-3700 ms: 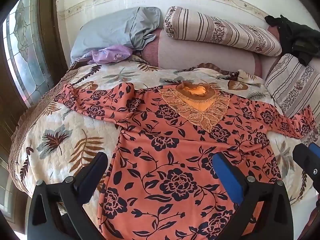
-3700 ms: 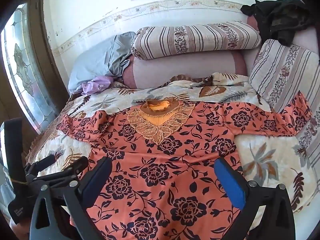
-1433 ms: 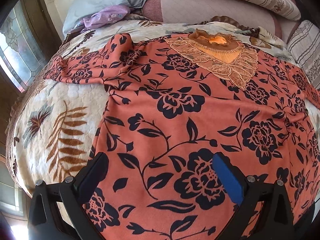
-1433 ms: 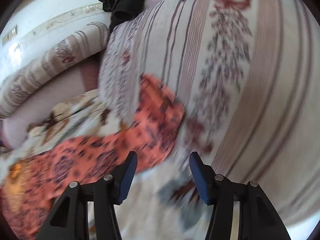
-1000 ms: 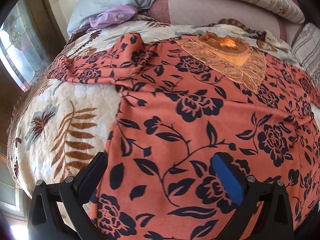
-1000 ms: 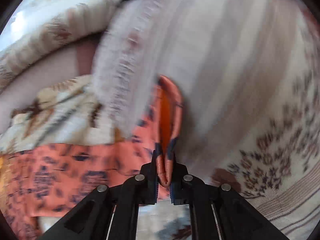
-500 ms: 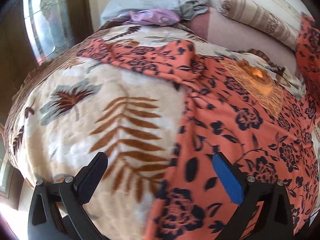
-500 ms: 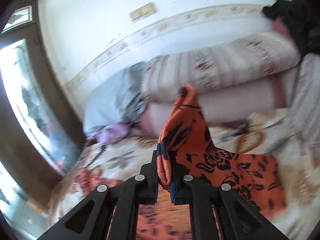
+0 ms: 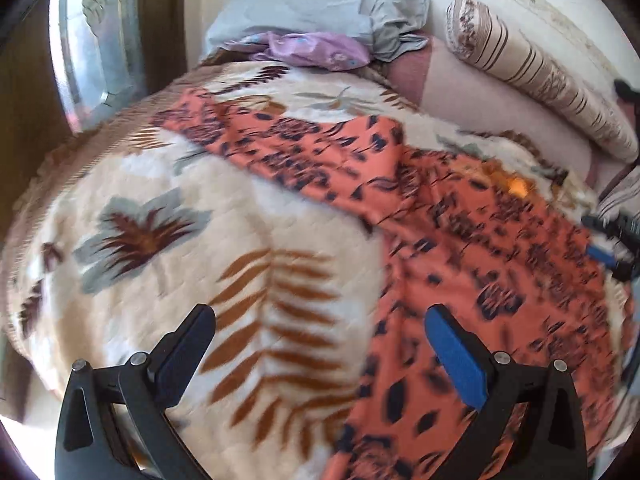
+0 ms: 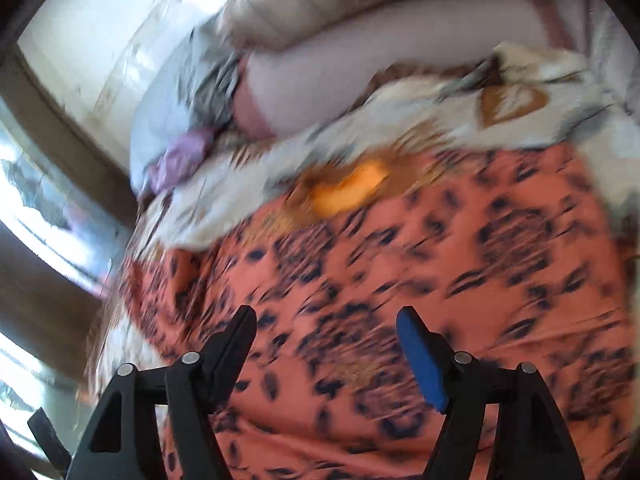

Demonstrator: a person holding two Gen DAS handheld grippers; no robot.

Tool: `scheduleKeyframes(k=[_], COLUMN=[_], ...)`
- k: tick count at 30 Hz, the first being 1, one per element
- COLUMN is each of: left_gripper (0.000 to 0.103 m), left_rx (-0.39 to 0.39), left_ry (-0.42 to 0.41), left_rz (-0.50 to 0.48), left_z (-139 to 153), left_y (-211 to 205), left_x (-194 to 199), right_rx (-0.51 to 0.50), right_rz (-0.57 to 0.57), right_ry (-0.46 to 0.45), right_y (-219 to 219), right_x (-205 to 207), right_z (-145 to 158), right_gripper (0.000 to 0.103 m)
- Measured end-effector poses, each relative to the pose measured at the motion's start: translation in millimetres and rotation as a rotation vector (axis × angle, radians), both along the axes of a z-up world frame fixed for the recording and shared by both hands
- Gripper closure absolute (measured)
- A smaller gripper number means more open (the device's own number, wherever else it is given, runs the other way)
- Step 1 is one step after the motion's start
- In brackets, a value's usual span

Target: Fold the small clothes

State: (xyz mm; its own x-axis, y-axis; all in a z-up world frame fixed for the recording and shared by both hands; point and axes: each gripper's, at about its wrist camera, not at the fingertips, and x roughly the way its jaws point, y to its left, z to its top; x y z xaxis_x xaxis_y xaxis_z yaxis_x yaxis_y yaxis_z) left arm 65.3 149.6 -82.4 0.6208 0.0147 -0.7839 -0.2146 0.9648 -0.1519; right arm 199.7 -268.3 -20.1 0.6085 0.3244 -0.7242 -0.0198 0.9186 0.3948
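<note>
Dress (image 9: 472, 240) lies spread on the blanket (image 9: 168, 232). I read my left gripper (image 9: 320, 344) released above the blanket's edge, and my right gripper (image 10: 326, 340) released over the dress, grasping nothing.

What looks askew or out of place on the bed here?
The orange floral top lies unevenly: one sleeve still stretches out across the quilt, rumpled. Both frames are motion-blurred, so fine creases can't be judged. Both tools, left tool and right tool, are open.
</note>
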Motion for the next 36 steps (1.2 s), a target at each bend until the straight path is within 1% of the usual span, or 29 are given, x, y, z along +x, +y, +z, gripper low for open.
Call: scheduleKeyframes(k=[1, 2, 3, 4, 5, 6, 7, 8, 10, 12, 15, 17, 19, 20, 22, 23, 24, 25, 26, 27, 28, 29, 30, 31, 32, 33, 34, 36], left_gripper=[0.000, 0.000, 0.000, 0.000, 0.000, 0.000, 0.000, 0.000, 0.000, 0.000, 0.000, 0.004, 0.008, 0.010, 0.010, 0.010, 0.018, 0.044, 0.070, 0.095, 0.096, 0.096, 0.096, 0.096, 0.096, 0.096, 0.096, 0.096], left_rx=[-0.055, -0.131, -0.201, -0.260, -0.322, -0.374, -0.417, -0.454, -0.484, -0.519, -0.604, -0.673, -0.714, -0.721, -0.705, -0.693, -0.676, -0.656, -0.627, -0.592, -0.580, -0.534, -0.469, -0.384, -0.289, -0.212, -0.129, -0.011], left_ry=[-0.010, -0.028, -0.041, -0.045, -0.046, -0.052, -0.066, -0.089, -0.123, -0.134, -0.118, -0.100, -0.095, -0.103, -0.139, -0.142, -0.142, -0.131, -0.091, -0.014, 0.006, 0.006, -0.013, -0.046, -0.094, -0.148, -0.214, -0.327], left_rz=[-0.005, -0.006, 0.005, 0.025, 0.056, 0.083, 0.108, 0.138, 0.201, 0.290, 0.410, 0.482, 0.521, 0.542, 0.563, 0.568, 0.573, 0.583, 0.589, 0.588, 0.594, 0.590, 0.564, 0.518, 0.451, 0.384, 0.302, 0.127], left_z=[3.4, 7.0, 8.1, 8.9, 10.0, 11.2, 12.7, 14.0, 13.6, 5.3, -22.0, -43.0, -57.0, -61.5, -63.3, -63.2, -62.9, -62.6, -63.9, -67.5, -68.2, -59.7, -45.5, -24.7, 1.7, 26.7, 54.6, 97.5], left_y=[1.6, 6.7, 13.0, 21.7, 35.6, 50.1, 64.9, 82.1, 112.6, 146.6, 190.4, 214.1, 226.0, 231.4, 235.8, 238.4, 238.9, 241.7, 243.9, 245.2, 246.7, 242.0, 232.5, 216.3, 192.3, 165.9, 130.3, 55.5], left_x=[9.7, 21.6, 33.1, 43.1, 53.4, 61.8, 68.1, 75.2, 89.2, 106.3, 131.0, 145.0, 155.3, 158.6, 164.6, 169.2, 172.2, 178.3, 184.5, 192.6, 195.8, 197.6, 199.4, 201.1, 201.8, 200.0, 195.5, 183.7], right_rx=[-0.011, -0.021, -0.045, -0.062, 0.004, 0.064, 0.072, 0.048, 0.003, 0.005, 0.025, 0.022, 0.023, 0.024, 0.027, 0.028, 0.027, 0.026, 0.025, 0.024, 0.023, 0.023, 0.025, 0.027, 0.029, 0.031, 0.035, 0.045], right_rz=[-0.023, -0.028, -0.033, -0.063, -0.077, -0.072, -0.058, -0.039, -0.011, -0.014, -0.024, -0.023, -0.024, -0.024, -0.024, -0.024, -0.025, -0.025, -0.026, -0.026, -0.026, -0.027, -0.027, -0.027, -0.028, -0.028, -0.028, -0.028], right_ry=[-0.009, 0.002, 0.030, 0.096, 0.160, 0.070, 0.023, 0.026, -0.013, -0.033, -0.052, -0.058, -0.062, -0.063, -0.067, -0.068, -0.069, -0.070, -0.071, -0.071, -0.071, -0.072, -0.073, -0.074, -0.075, -0.076, -0.077, -0.081], right_y=[-10.7, -26.0, -39.5, -51.7, -68.4, -78.7, -79.5, -77.1, -73.3, -71.9, -74.8, -73.4, -71.4, -71.7, -73.9, -74.3, -73.8, -73.7, -73.8, -73.7, -73.4, -73.5, -73.7, -74.3, -74.7, -75.0, -75.7, -77.1], right_x=[4.4, 8.9, 14.7, 22.1, 24.7, 14.9, 8.6, 5.7, -0.7, -1.8, -1.3, -4.0, -3.1, -2.6, -4.1, -3.9, -3.6, -3.6, -3.4, -3.1, -3.0, -3.1, -3.0, -3.8, -4.0, -3.9, -4.1, -4.4], right_z=[0.3, -8.3, -24.6, -47.7, -71.8, -70.8, -64.8, -63.0, -63.7, -66.7, -63.1, -66.9, -72.3, -72.7, -73.6, -74.3, -75.1, -75.4, -75.8, -76.0, -75.8, -75.5, -75.7, -74.9, -74.9, -75.0, -75.0, -74.9], right_gripper=[0.023, 0.016, 0.016, 0.015, 0.016, 0.016, 0.016, 0.016, 0.016, 0.016, 0.016, 0.016, 0.016, 0.016, 0.016, 0.016, 0.015, 0.015, 0.015, 0.015, 0.015, 0.015, 0.015, 0.015, 0.015, 0.015, 0.015, 0.015])
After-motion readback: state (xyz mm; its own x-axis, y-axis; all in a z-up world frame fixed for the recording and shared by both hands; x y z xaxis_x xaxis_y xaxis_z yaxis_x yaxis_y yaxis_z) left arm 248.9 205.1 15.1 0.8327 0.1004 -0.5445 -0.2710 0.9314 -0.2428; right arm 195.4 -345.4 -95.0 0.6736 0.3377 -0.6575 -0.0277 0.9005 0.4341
